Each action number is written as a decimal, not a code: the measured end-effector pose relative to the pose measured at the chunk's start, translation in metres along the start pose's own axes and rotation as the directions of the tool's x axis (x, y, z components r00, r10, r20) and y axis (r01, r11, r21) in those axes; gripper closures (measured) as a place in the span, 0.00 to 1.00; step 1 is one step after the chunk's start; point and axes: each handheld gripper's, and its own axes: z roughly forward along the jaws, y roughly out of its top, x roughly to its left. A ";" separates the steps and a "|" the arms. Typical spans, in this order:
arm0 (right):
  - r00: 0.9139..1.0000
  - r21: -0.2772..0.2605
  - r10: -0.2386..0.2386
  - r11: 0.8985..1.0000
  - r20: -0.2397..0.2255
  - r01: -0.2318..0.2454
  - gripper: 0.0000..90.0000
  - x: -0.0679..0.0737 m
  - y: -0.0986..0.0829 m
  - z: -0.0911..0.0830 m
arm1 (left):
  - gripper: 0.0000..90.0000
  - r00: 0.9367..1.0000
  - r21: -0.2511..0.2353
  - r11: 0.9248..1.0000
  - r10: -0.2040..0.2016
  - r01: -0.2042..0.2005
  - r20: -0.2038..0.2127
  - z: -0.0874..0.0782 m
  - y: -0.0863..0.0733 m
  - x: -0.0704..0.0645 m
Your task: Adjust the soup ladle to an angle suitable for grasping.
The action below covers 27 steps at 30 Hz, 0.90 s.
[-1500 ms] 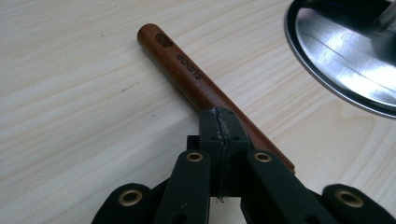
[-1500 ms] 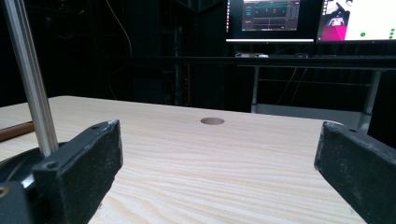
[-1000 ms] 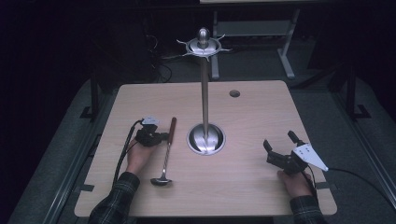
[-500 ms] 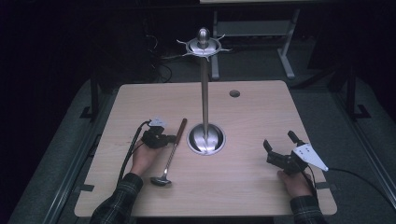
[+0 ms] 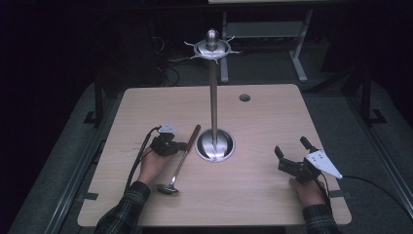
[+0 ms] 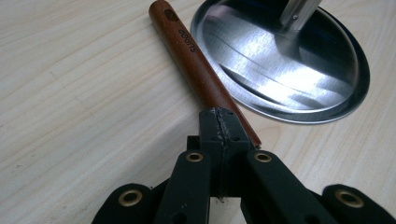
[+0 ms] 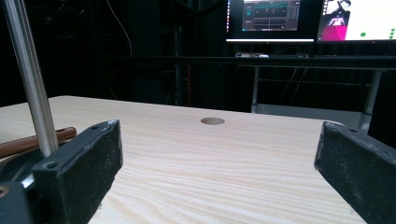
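The left tool (image 5: 168, 145) clenches a ladle's (image 5: 178, 162) smooth round wooden handle (image 6: 198, 72) beside the shiny domed steel base (image 6: 285, 60); the right tool (image 5: 292, 156) gapes over pale grained table (image 5: 253, 195).

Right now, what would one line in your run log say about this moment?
left hand-held gripper: shut on ladle handle | right hand-held gripper: open, resting on table | ladle bowl on table | stand: hooks bare

Left gripper (image 5: 176, 146) grips ladle (image 5: 179, 163) handle; right gripper (image 5: 290, 153) agape.

Dim, dark surroundings; glare on the steel base (image 6: 285, 70); blurred foreground jaws.
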 end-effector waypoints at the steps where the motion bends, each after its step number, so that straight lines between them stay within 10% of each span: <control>1: 1.000 0.000 0.000 1.000 0.000 0.000 0.00 0.000 0.000 0.000 | 1.00 1.000 0.002 1.000 0.004 -0.004 0.004 0.000 0.000 0.000; 9: 1.000 -0.001 0.003 1.000 -0.004 -0.003 0.00 0.000 0.000 0.000 | 1.00 1.000 0.054 0.998 -0.027 0.028 -0.015 -0.018 0.006 -0.008; 18: 1.000 -0.001 0.003 1.000 -0.005 -0.003 0.00 0.000 0.000 0.000 | 1.00 0.998 0.153 0.988 -0.020 0.010 0.065 -0.055 0.004 -0.044; 27: 1.000 -0.001 0.003 1.000 -0.006 -0.003 0.00 0.000 0.000 0.000 | 1.00 0.996 0.273 0.961 0.020 -0.042 0.083 -0.058 -0.018 -0.068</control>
